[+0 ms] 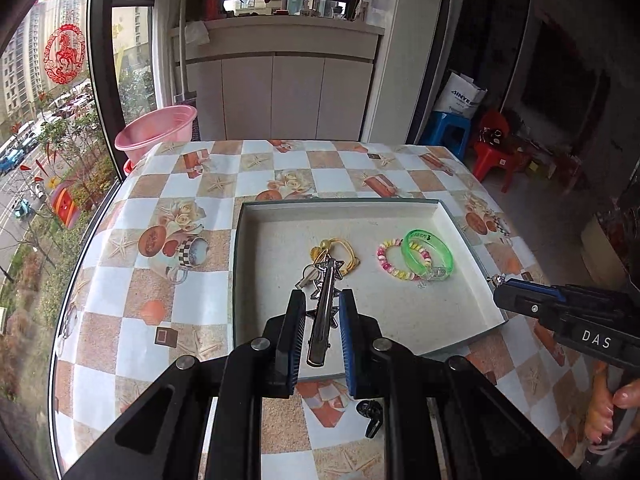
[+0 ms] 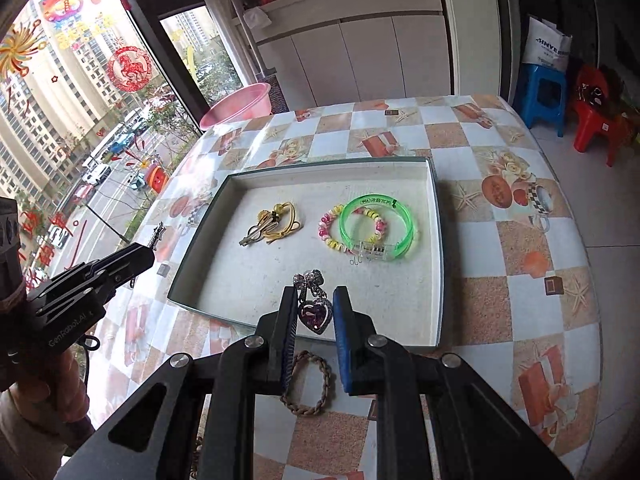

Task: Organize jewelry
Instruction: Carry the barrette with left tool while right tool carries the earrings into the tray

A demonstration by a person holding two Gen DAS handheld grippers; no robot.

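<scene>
A shallow white tray (image 1: 420, 304) (image 2: 434, 240) lies on the table. In it lie a yellow cord piece with a clip (image 1: 340, 254) (image 2: 276, 222), a bead bracelet (image 1: 386, 260) (image 2: 330, 232) and a green bangle (image 1: 428, 254) (image 2: 378, 224). My left gripper (image 1: 322, 304) is shut on a dark metal keychain with star charms (image 1: 324, 308), held over the tray's near edge. My right gripper (image 2: 316, 300) is shut on a purple heart brooch with a bow (image 2: 314, 306), over the tray's near side. A braided brown bracelet (image 2: 308, 384) lies on the table under it.
The table has a checked cloth (image 1: 192, 280). A small black item (image 1: 370, 414) lies on the cloth near the left gripper. A pink basin (image 1: 156, 128) stands beyond the table's far left corner. Plastic stools (image 2: 592, 120) stand on the floor at the right.
</scene>
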